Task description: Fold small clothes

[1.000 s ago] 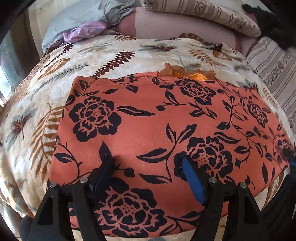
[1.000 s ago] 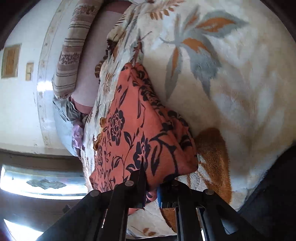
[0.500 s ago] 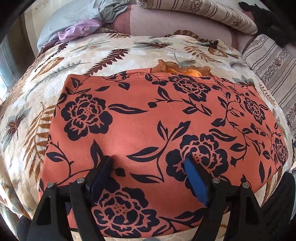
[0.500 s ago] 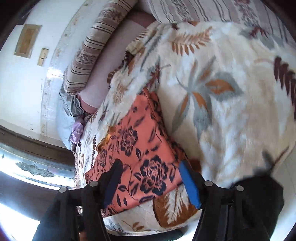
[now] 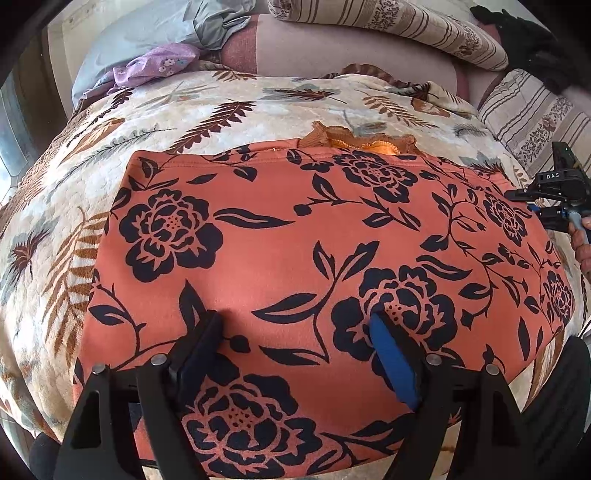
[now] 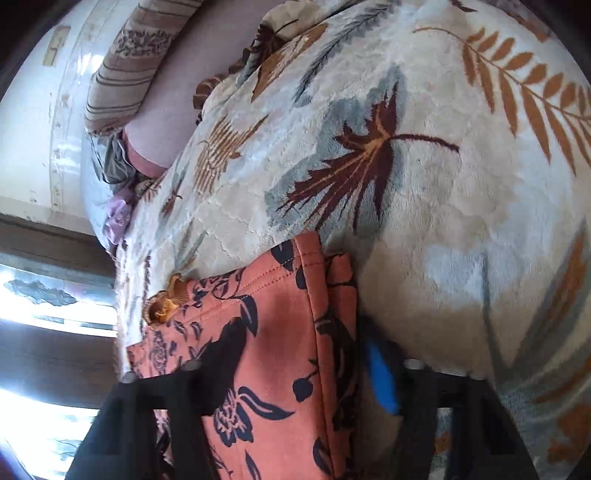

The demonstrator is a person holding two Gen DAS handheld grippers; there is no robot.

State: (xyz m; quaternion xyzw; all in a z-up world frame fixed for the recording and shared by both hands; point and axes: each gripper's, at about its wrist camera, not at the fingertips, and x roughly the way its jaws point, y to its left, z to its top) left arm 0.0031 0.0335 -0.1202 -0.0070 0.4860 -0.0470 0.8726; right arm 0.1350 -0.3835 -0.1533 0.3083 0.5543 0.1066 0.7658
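Observation:
An orange garment with black flowers (image 5: 295,258) lies flat and folded on a leaf-patterned blanket (image 5: 207,99). A frilly orange trim (image 5: 354,138) peeks out at its far edge. My left gripper (image 5: 299,332) is open, its fingers resting over the garment's near part. My right gripper (image 6: 299,350) is open over the garment's right edge (image 6: 317,295), one finger over the cloth, the blue-padded one over the blanket. The right gripper also shows at the right edge of the left wrist view (image 5: 554,195).
Striped pillows (image 5: 399,26) and a pink bolster (image 5: 351,51) lie at the head of the bed. A grey and a lilac cloth (image 5: 155,62) are bunched at the far left. A window (image 6: 44,295) is on the left side.
My right gripper let go of the garment's corner, opened, and swung to the right edge near the far corner. My left gripper stayed open, moving slightly forward over the cloth.

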